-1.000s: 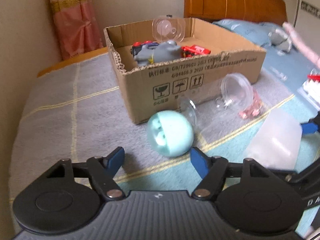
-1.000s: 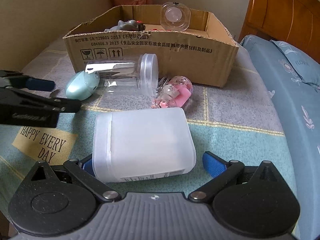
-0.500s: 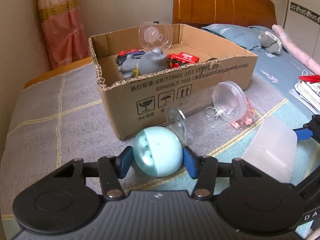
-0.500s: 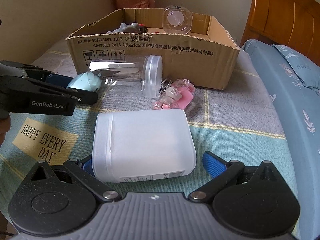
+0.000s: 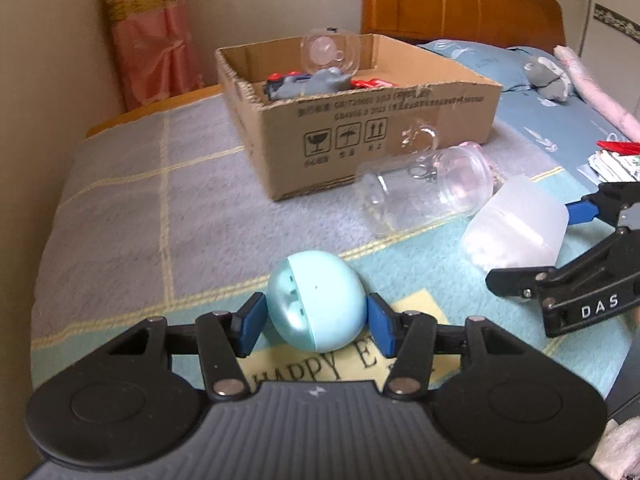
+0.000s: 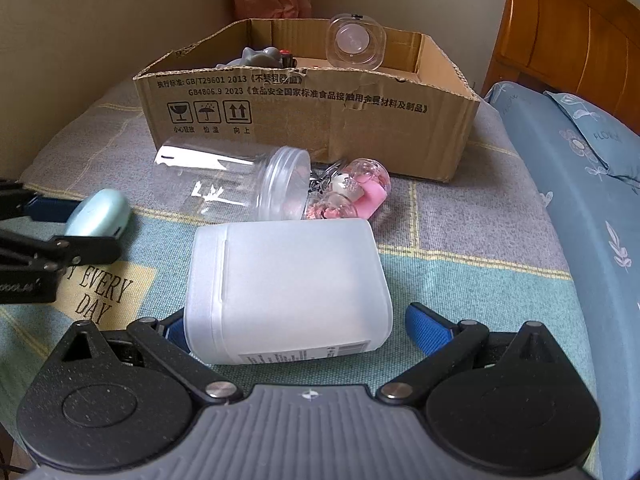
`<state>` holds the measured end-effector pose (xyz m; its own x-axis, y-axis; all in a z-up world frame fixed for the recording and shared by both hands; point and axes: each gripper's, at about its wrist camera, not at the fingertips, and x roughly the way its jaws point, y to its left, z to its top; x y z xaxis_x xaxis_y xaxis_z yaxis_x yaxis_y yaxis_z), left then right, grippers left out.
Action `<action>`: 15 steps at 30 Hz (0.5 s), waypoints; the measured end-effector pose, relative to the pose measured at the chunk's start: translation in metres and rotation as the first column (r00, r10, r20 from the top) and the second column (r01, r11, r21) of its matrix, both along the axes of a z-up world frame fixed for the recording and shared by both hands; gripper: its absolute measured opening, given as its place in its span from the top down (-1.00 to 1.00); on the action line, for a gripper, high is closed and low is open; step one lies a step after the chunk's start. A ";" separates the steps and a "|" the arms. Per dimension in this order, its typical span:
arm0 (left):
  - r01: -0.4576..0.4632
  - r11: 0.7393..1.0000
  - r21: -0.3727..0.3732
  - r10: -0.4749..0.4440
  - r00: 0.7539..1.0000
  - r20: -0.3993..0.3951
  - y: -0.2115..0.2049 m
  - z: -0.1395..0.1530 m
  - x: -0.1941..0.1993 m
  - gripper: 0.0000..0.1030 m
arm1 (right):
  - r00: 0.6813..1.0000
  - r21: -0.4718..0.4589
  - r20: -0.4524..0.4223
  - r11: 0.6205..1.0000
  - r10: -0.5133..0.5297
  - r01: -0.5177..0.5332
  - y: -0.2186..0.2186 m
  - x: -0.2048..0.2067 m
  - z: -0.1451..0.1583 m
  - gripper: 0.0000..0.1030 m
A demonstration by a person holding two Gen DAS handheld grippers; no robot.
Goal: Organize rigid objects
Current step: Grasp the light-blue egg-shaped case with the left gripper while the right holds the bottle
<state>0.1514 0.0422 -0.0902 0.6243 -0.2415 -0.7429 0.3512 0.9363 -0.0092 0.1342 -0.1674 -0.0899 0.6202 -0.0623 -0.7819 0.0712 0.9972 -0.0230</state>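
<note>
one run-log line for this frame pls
left gripper: shut on light-blue egg-shaped case | right gripper: open around frosted plastic container | cardboard box: partly filled

Beige wall (image 5: 52,60), pink curtain (image 5: 152,40) — wooden headboard (image 5: 460,4)

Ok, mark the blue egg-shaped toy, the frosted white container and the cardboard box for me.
blue egg-shaped toy (image 5: 316,300): left wrist view, middle of its shell.
frosted white container (image 6: 292,284): right wrist view, middle of its upper side.
cardboard box (image 6: 304,120): right wrist view, printed front wall.
</note>
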 end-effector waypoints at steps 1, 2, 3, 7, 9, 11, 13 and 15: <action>-0.013 1.000 -0.003 0.013 1.000 -0.003 0.000 0.000 0.000 -0.09 | 1.000 0.000 -0.001 1.000 0.001 -0.001 0.000 0.000 0.000 -1.00; -0.022 1.000 -0.002 0.022 1.000 -0.006 -0.002 0.000 0.000 -0.10 | 1.000 0.000 -0.003 1.000 0.002 -0.002 0.000 0.001 0.000 -1.00; -0.035 0.999 -0.003 0.035 0.999 -0.010 -0.003 0.001 0.001 -0.14 | 1.000 0.000 -0.004 1.000 0.004 -0.004 0.000 0.001 0.000 -1.00; -0.086 0.996 0.002 0.086 0.996 -0.021 -0.011 0.001 0.006 -0.20 | 1.000 -0.001 -0.021 1.000 0.019 -0.019 0.000 0.005 0.001 -1.00; -0.102 0.995 0.004 0.102 0.995 -0.022 -0.014 0.000 0.005 -0.20 | 0.999 -0.001 -0.031 1.000 0.029 -0.029 -0.001 0.009 0.002 -1.00; -0.115 0.993 0.004 0.115 0.993 -0.023 -0.015 0.000 0.006 -0.20 | 0.998 -0.001 -0.038 0.999 0.042 -0.042 0.000 0.011 0.002 -1.00; -0.126 0.992 0.002 0.126 0.992 -0.024 -0.016 0.001 0.005 -0.20 | 0.997 0.002 -0.045 0.998 0.059 -0.059 0.001 0.014 0.003 -1.00; -0.138 0.990 -0.001 0.138 0.990 -0.023 -0.016 0.000 0.004 -0.19 | 0.995 0.000 -0.054 0.996 0.087 -0.087 0.003 0.016 0.004 -1.00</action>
